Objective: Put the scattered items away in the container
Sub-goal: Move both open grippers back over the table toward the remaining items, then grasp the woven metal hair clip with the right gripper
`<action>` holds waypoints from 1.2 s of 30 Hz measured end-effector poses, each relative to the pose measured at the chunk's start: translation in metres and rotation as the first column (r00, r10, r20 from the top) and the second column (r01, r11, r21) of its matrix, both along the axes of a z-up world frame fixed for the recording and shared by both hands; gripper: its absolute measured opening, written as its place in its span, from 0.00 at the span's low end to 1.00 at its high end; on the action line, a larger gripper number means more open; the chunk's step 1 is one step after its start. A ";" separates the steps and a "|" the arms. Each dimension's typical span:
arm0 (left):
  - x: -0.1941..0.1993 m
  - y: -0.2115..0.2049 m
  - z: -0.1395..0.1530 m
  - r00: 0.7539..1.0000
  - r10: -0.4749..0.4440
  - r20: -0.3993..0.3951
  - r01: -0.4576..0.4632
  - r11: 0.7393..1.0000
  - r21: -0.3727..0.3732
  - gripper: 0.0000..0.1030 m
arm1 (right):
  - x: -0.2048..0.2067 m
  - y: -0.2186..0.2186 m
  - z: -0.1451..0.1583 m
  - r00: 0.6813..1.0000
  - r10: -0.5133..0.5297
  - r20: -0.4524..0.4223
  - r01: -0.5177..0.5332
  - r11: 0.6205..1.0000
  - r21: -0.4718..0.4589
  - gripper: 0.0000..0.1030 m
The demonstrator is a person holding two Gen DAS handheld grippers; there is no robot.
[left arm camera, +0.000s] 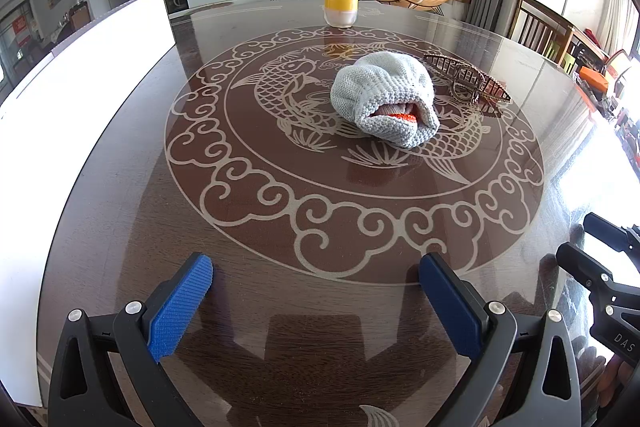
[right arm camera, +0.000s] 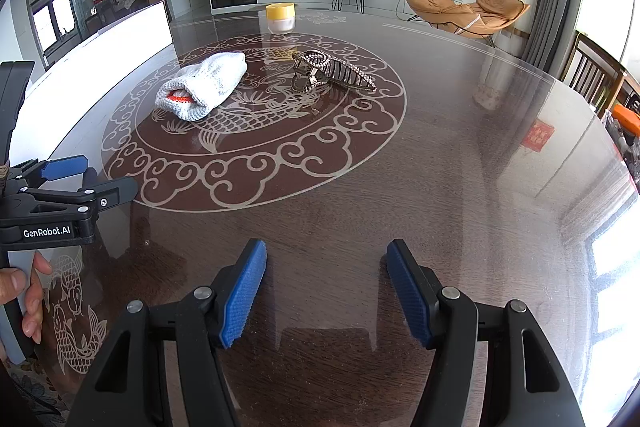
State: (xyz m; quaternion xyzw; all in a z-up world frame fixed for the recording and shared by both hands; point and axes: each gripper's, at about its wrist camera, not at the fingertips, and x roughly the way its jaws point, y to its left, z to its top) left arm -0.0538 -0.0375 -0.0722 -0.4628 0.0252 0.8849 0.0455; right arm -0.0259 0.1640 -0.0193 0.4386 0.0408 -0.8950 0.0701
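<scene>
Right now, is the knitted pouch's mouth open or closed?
Open. The knitted pouch lies on its side on the table, its mouth gaping toward the camera, something orange visible inside.

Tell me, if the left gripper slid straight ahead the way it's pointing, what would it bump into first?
Probably the bare glass tabletop, since the open left gripper tilts downward. Skimming along the table instead, it would likely reach the knitted grey hat.
</scene>
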 end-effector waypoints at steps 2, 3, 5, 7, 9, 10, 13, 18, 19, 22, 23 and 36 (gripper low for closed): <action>0.000 0.000 0.000 1.000 0.000 0.000 0.000 1.000 0.000 1.00 | 0.000 0.000 0.000 1.000 0.000 0.000 0.000 1.000 0.000 0.62; 0.000 0.000 0.000 1.000 0.000 0.000 0.000 1.000 0.000 1.00 | 0.000 0.000 0.000 1.000 0.000 0.000 0.000 1.000 0.000 0.62; -0.001 0.000 0.000 1.000 0.000 0.000 0.000 1.000 0.000 1.00 | 0.000 0.000 0.000 1.000 0.000 0.000 0.000 1.000 0.000 0.62; -0.001 0.000 0.000 1.000 0.000 0.000 0.000 1.000 0.000 1.00 | 0.000 0.000 0.000 1.000 0.000 0.000 0.000 1.000 0.000 0.62; 0.000 0.000 0.000 1.000 0.000 0.000 0.000 1.000 0.000 1.00 | 0.000 0.000 0.000 1.000 0.000 0.000 0.000 1.000 0.000 0.62; 0.000 0.000 0.000 1.000 0.000 0.000 0.000 1.000 0.000 1.00 | 0.000 0.000 0.000 1.000 0.001 0.001 -0.001 1.000 -0.004 0.64; -0.001 0.000 0.000 1.000 -0.001 0.000 0.001 1.000 0.000 1.00 | -0.008 -0.002 -0.001 0.995 0.096 0.002 -0.096 0.995 0.005 0.66; -0.001 0.000 0.000 1.000 -0.001 0.000 0.001 1.000 0.000 1.00 | -0.050 -0.001 0.000 0.951 0.309 -0.005 -0.308 0.949 0.063 0.65; -0.001 0.000 0.000 1.000 -0.001 0.000 0.001 1.000 0.000 1.00 | -0.062 -0.002 0.001 0.945 0.328 -0.007 -0.325 0.940 0.107 0.65; -0.001 0.000 0.000 1.000 0.000 0.000 0.000 1.000 0.000 1.00 | -0.096 -0.006 0.013 0.915 0.402 -0.034 -0.396 0.911 0.116 0.65; -0.001 0.000 -0.001 1.000 0.000 0.000 0.000 1.000 0.000 1.00 | -0.106 -0.007 0.018 0.904 0.423 -0.057 -0.416 0.903 0.104 0.65; -0.002 0.001 -0.001 1.000 -0.001 0.001 0.001 1.000 0.000 1.00 | -0.204 -0.028 0.000 0.850 0.527 -0.006 -0.524 0.847 0.085 0.65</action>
